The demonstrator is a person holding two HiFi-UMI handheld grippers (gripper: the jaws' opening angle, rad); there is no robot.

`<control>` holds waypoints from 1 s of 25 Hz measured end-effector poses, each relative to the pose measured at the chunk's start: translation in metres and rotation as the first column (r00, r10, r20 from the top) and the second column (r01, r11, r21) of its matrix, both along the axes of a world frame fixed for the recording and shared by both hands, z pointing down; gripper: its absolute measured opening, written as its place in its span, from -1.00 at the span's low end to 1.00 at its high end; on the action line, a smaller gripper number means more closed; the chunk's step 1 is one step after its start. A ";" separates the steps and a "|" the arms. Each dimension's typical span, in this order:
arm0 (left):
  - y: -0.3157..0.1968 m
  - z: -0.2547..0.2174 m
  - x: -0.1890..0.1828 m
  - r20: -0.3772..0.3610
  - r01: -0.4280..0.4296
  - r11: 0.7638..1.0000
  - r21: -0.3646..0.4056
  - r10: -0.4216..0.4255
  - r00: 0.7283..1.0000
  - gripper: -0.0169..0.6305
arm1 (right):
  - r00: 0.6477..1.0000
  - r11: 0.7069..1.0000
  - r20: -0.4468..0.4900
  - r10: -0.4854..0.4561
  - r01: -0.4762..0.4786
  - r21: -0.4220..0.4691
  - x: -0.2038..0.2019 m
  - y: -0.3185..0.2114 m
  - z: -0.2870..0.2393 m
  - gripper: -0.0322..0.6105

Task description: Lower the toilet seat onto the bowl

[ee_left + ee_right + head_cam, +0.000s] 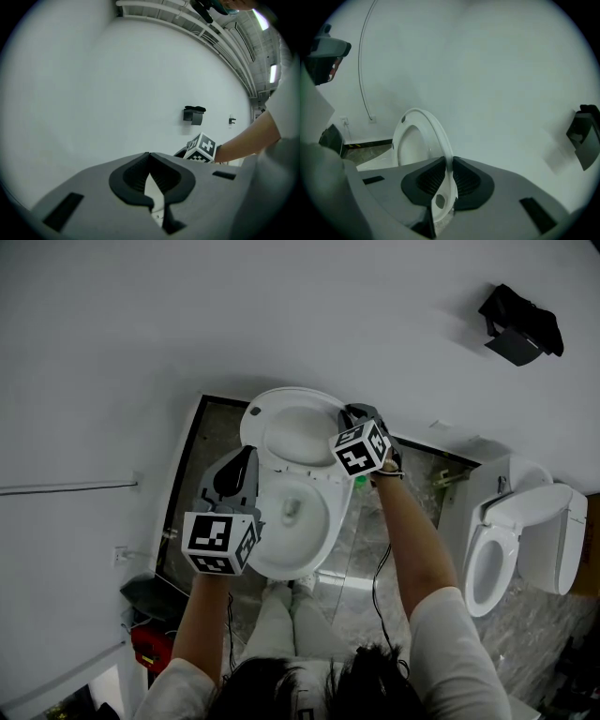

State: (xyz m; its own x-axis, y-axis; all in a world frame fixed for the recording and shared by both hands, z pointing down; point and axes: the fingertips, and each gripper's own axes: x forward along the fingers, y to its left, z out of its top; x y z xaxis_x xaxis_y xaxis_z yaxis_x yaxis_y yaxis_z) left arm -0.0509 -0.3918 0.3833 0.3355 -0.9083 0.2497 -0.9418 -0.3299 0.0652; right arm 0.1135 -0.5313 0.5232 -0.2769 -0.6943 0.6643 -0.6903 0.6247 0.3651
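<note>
White hard plastic appears to make up the oval ring-shaped toilet seat (255,427), which is seen raised, close to upright, above the white ceramic toilet bowl (319,540), against a pale grey wall. The seat's rim (436,129) is clamped edge-on between the closed jaws of the right gripper (449,173). In the head view this hold is at about 3 o'clock on the ring, where the right gripper (352,420) is seen. The left gripper (246,457) is held at about 9 o'clock of the bowl. In its own view, the jaws of the left gripper (149,161) are seen brought together at the tips, with nothing held between them.

The seat is judged to be light and stiff, but smooth and glossy, so some slip in the ribbed pads is to be expected. It is hinged at the back, so an arc must be followed rather than a straight pull. A hold on the side rim, well away from the hinge, is considered best. If released early, the seat is likely to slam, and cracking of the plastic or the hinge could follow.
</note>
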 end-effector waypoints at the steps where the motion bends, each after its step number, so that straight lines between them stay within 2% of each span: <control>1: 0.001 0.001 0.001 -0.004 0.003 1.000 -0.004 -0.003 1.000 -0.92 | 1.000 1.000 0.005 -0.004 0.004 -0.003 0.000 0.001 -0.001 -0.68; 11: 0.023 0.000 -0.010 -0.027 0.017 1.000 -0.007 -0.017 0.999 -0.92 | 1.000 0.999 0.025 -0.006 0.007 -0.046 -0.005 0.024 -0.005 -0.68; 20: 0.051 -0.004 -0.016 -0.036 -0.027 1.000 0.002 0.027 0.999 -0.92 | 0.998 0.998 0.060 0.020 -0.016 -0.060 -0.011 0.061 -0.013 -0.65; 25: 0.070 -0.005 -0.025 -0.050 -0.039 0.999 0.000 0.039 0.998 -0.92 | 0.997 0.995 0.075 0.024 -0.016 -0.096 -0.015 0.086 -0.014 -0.62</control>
State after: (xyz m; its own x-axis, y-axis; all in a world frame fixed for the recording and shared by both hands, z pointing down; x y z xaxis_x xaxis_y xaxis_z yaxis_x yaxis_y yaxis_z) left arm -0.0761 -0.3219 0.3786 0.3828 -0.8941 0.2324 -0.9237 -0.3663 0.1123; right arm 0.0983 -0.4450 0.5089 -0.3162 -0.6345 0.7053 -0.7265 0.6400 0.2501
